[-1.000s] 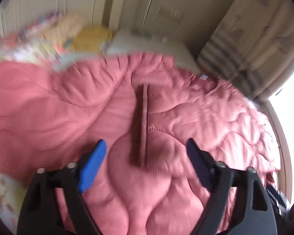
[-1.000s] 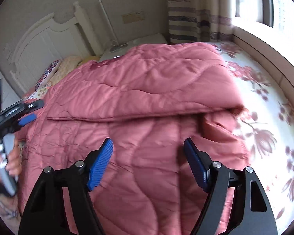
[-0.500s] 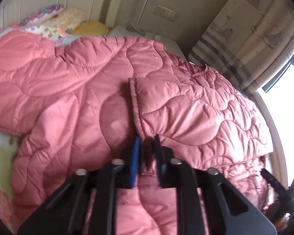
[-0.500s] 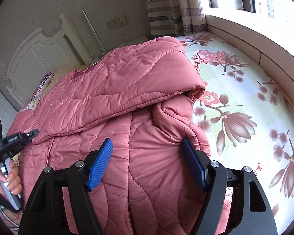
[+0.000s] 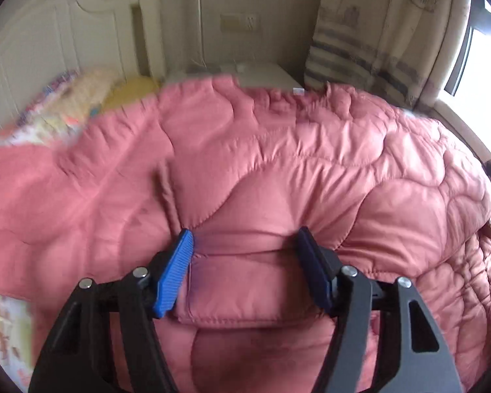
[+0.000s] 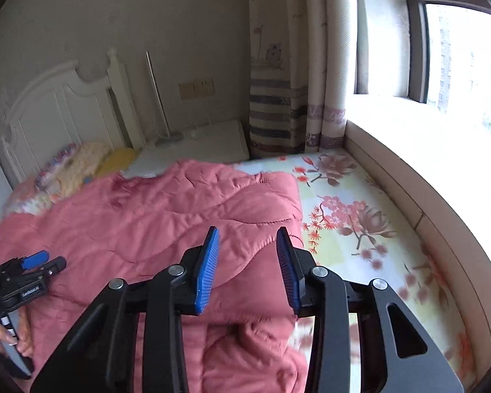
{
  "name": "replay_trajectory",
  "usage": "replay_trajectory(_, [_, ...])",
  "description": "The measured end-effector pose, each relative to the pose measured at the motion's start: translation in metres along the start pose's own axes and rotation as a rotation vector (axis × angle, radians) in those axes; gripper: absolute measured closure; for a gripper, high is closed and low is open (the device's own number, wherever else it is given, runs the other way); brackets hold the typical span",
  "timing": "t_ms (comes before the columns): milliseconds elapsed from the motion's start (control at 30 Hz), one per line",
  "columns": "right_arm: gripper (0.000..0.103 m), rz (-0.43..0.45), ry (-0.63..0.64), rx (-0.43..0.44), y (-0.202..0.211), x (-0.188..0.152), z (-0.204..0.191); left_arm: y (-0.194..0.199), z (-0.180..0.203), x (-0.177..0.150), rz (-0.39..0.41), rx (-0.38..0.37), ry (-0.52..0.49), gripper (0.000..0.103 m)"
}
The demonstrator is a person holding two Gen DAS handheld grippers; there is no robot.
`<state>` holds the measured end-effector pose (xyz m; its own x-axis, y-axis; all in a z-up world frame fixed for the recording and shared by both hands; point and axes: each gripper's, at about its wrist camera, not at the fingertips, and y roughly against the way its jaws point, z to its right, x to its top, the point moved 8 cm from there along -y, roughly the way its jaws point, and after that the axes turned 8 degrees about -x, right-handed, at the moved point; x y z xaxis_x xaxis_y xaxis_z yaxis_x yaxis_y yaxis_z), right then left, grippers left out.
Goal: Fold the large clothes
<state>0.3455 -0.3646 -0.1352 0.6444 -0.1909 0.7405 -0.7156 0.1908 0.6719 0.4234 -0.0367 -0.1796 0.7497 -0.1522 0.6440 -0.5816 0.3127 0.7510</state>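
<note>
Garment: a large pink quilted coat (image 5: 278, 170) lies spread on the bed, over a floral sheet (image 6: 353, 216), with its far end toward the white headboard (image 6: 49, 114) and the pillows (image 6: 81, 160).

Left side of coat: in the left wrist view this part lies flat and single-layered; a seam or front edge runs down toward the near hem.

Left gripper (image 5: 245, 245): its jaws are apart and opening, with a fold of the coat's fabric between the blue pads; the pads look clear of it, so nothing is clamped.

Middle: a folded-over panel sits on top of the lower layer, its straight edge just below the left gripper in that view. I judge this to be one fold already laid.

Right gripper (image 6: 247, 252): its jaws are closing above the coat's right edge; fabric shows behind the gap, yet I see no pinch on it.

Right side of coat: its edge lies fairly straight beside bare sheet, near the window ledge (image 6: 409, 170).

Done: as I judge, a first lengthwise fold.

Left: further folds to bring the coat to a compact bundle, and smoothing of the bunched fabric at the near end.
</note>
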Motion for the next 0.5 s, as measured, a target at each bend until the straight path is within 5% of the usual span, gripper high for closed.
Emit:
replay_trajectory(33, [0.070, -0.062, -0.003, -0.006, -0.017, -0.007, 0.003, 0.002, -0.001, 0.001, 0.008, -0.013, 0.000, 0.035])
replay_trajectory(100, [0.072, -0.111, -0.034, 0.017, -0.038, -0.020, 0.009, -0.005, -0.006, -0.004, -0.022, 0.025, 0.002, 0.013])
replay_trajectory(367, [0.072, -0.059, -0.067, 0.028, -0.016, 0.024, 0.019, -0.007, -0.011, -0.003, -0.026, 0.006, 0.036, 0.011])
replay_trajectory(500, [0.072, -0.111, -0.018, -0.012, -0.050, 0.028, 0.019, -0.007, -0.012, -0.001, -0.026, 0.005, 0.037, 0.010])
